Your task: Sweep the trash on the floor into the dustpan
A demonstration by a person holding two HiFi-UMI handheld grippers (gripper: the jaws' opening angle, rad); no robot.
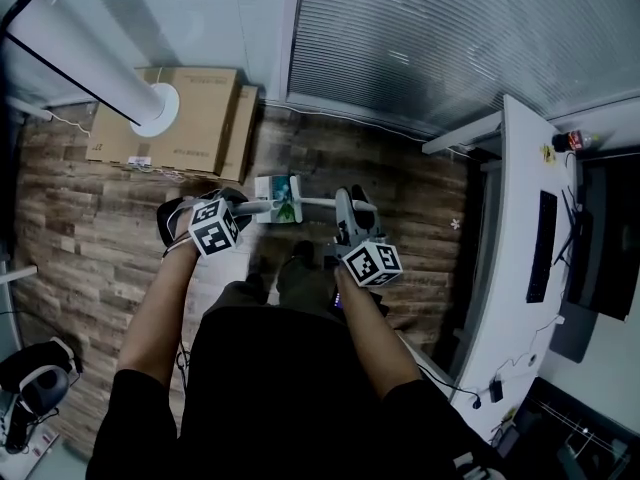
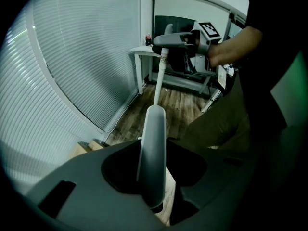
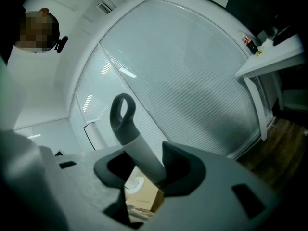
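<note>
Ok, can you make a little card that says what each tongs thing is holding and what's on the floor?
left tongs: shut on a wide white handle
right tongs: shut on a handle with a grey loop
floor: wooden boards
by the wall: cardboard boxes
small white scrap: on the floor, near the white desk

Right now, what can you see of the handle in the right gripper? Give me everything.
The handle is a smooth, round, pale grey shaft, plastic by the look, that ends in a darker grey hanging loop. It stands between the jaws of the right gripper, which are closed on it just below the loop. In that gripper's view it leans up and to the left, seen against the window blinds. Its lower part is hidden behind the jaws there.
</note>
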